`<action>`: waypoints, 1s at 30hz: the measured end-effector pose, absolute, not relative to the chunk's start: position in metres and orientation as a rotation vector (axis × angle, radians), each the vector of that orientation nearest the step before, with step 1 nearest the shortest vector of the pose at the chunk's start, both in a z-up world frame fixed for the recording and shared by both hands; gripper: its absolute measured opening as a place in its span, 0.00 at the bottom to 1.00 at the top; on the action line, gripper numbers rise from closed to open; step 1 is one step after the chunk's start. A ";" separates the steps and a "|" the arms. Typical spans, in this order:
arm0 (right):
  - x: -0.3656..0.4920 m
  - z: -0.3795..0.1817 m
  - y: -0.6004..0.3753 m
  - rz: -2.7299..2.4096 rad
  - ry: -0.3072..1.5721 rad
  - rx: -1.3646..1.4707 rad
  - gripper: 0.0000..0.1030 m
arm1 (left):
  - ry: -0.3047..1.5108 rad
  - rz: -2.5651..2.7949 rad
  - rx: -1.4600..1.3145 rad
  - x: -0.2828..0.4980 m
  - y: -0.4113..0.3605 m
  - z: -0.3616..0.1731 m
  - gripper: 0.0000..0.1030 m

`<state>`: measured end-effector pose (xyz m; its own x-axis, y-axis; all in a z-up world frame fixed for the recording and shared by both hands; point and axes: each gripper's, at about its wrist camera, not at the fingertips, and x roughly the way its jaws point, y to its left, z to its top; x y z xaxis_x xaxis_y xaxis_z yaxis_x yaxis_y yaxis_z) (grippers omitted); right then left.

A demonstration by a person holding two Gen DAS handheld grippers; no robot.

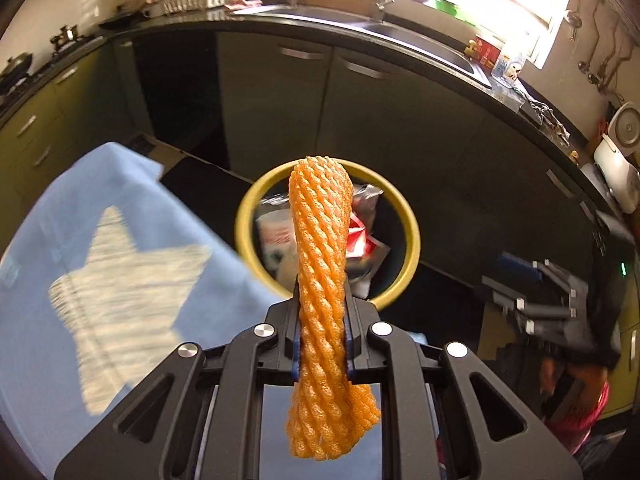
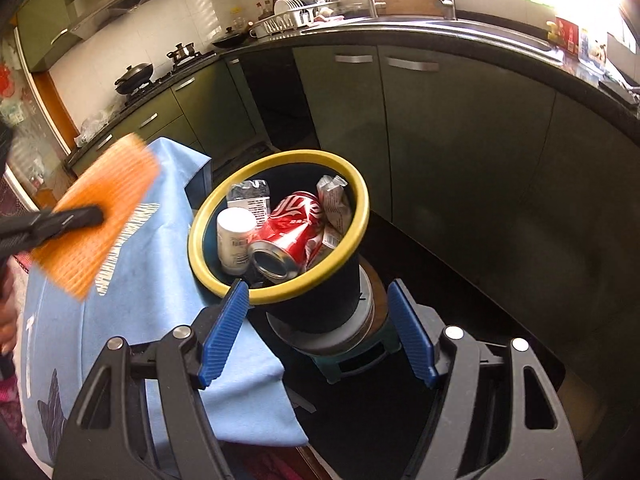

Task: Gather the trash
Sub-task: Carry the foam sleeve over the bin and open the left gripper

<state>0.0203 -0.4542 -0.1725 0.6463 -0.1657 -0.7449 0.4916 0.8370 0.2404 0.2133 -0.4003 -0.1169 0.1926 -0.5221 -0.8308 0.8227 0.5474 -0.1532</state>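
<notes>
1. Over the bin [image 1: 406, 216], left gripper [image 1: 322, 328] pinches foam net [image 1: 322, 240] mid-length; net's far end lines up with the opening, likely for dropping.
2. Right gripper [image 2: 316, 336] gapes wide, empty, near bin's [image 2: 320, 300] wall.
3. Bin already holds a can [image 2: 288, 228], bottle [image 2: 234, 240], wrappers [image 2: 334, 200].
4. Blue cloth [image 2: 140, 300] left of bin.

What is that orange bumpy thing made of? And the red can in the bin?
The orange fruit net, pinched in the left claw, looks like soft foam mesh: matte, woven in puffy strands and squashed where it is gripped. The red soda can in the trash bin looks like thin metal, probably aluminium: it is glossy, with a shiny silver end.
</notes>
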 end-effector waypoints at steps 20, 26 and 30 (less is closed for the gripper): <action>0.007 -0.186 -0.467 -0.403 0.802 0.502 0.69 | 1.131 -0.780 0.314 0.273 -0.554 -0.202 0.47; 0.008 -0.182 -0.463 -0.394 0.798 0.495 0.70 | 1.129 -0.744 0.275 0.269 -0.545 -0.197 0.71; 0.008 -0.179 -0.460 -0.388 0.790 0.490 0.70 | 1.090 -0.766 0.253 0.257 -0.518 -0.175 0.77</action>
